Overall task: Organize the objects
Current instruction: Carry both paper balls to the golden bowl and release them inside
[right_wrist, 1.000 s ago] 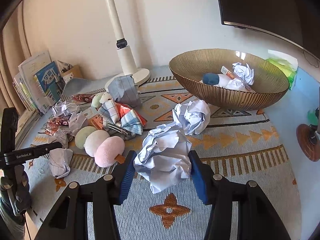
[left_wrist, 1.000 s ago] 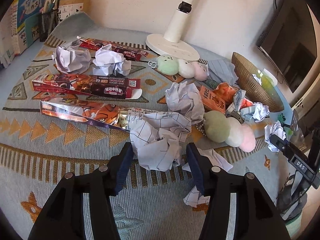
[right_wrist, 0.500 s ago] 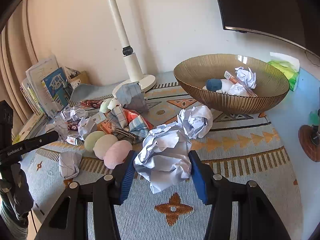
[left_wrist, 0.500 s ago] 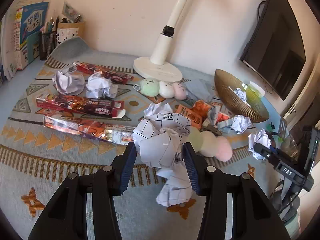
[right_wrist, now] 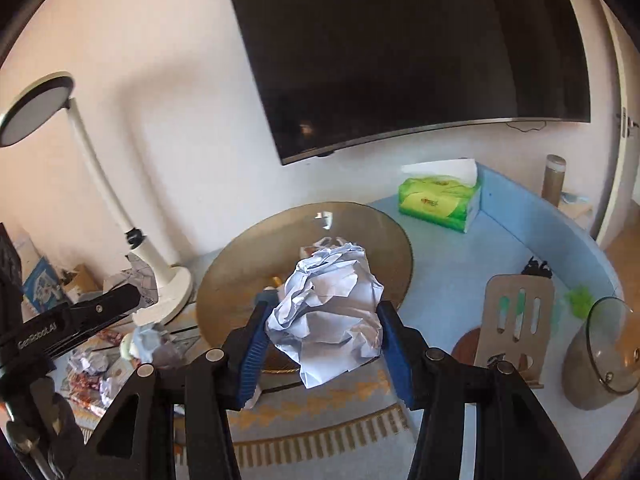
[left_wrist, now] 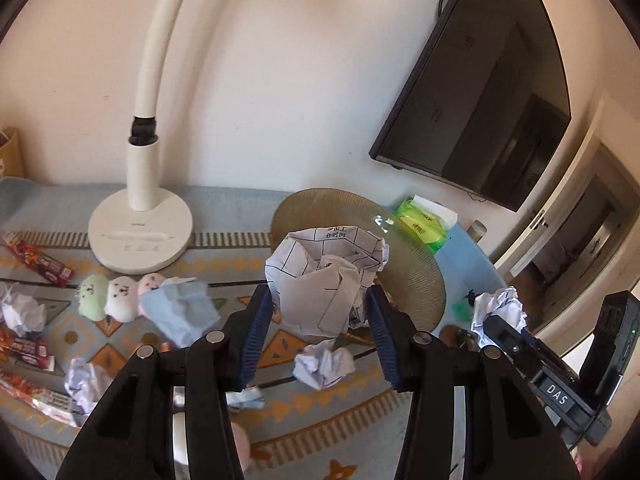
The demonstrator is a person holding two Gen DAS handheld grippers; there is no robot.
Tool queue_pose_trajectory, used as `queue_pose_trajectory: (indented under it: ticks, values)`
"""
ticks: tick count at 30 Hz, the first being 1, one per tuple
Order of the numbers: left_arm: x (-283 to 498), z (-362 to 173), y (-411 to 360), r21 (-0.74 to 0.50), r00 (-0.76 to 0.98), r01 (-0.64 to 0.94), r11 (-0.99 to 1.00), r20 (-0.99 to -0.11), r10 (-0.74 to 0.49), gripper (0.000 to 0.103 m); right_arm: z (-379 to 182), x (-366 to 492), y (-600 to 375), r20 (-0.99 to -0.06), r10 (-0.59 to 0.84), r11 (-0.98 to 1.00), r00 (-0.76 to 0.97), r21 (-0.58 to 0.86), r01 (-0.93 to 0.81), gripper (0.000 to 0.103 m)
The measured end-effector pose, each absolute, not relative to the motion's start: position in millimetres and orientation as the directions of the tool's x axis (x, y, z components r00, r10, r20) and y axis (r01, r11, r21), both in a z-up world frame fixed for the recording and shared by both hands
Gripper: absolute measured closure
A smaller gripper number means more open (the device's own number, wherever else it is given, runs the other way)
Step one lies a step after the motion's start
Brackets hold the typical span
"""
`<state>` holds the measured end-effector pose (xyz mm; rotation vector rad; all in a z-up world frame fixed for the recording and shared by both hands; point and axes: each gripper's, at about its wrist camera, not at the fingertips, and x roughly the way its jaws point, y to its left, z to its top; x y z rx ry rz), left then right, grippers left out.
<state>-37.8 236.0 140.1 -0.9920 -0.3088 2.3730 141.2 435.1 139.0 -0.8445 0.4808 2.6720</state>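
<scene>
Through the left wrist camera I see my left hand-held gripper clamped on a gridded paper ball, held off the tabletop in front of the gold bowl. Through the right wrist camera, my right hand-held gripper pinches a white paper ball before the same bowl's rim.

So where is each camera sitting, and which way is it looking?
Left wrist view: sits on the left claw, looking forward and down at its checked paper ball, lamp base and gold bowl.
Right wrist view: sits on the right claw, facing its white paper ball, that bowl and the TV.
Both show the bowl, lamp, tissue pack and the other claw.
</scene>
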Motion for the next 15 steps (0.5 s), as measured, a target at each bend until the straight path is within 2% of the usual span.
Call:
queue_pose_trajectory:
  ticks: [4,6,8,9,10,12,15]
  values:
    - [-65,128,284,-0.434,-0.55,-0.38,-0.817,-0.604,0.577,0.058,132,109,462,-0.624,0.178,-0.884,-0.761,0.238,-0.402,0.052]
    - [-73,123,297,-0.434,-0.563,-0.364,-0.824,-0.602,0.566,0.058,130,97,473,-0.619,0.181,-0.877,-0.764,0.25,-0.41,0.049]
    - [-79,120,311,-0.418,-0.567,-0.381,-0.825,-0.599,0.566,0.057,129,89,483,-0.618,0.174,-0.874,-0.767,0.262,-0.409,0.025]
    - [-82,118,318,-0.398,-0.569,-0.386,-0.832,-0.607,0.555,0.053,127,90,485,-0.615,0.175,-0.874,-0.769,0.262,-0.409,0.023]
    - [-85,116,325,-0.38,-0.565,-0.396,-0.836,-0.617,0.548,0.038,125,93,486,-0.612,0.181,-0.871,-0.77,0.264,-0.414,0.023]
    - [-87,111,330,-0.358,-0.55,-0.401,-0.843,-0.642,0.534,0.024,123,106,484,-0.608,0.178,-0.87,-0.774,0.27,-0.413,0.023]
    - [-78,114,318,-0.36,-0.574,-0.385,-0.85,-0.627,0.526,0.024,122,128,466,-0.599,0.176,-0.886,-0.781,0.25,-0.392,0.023]
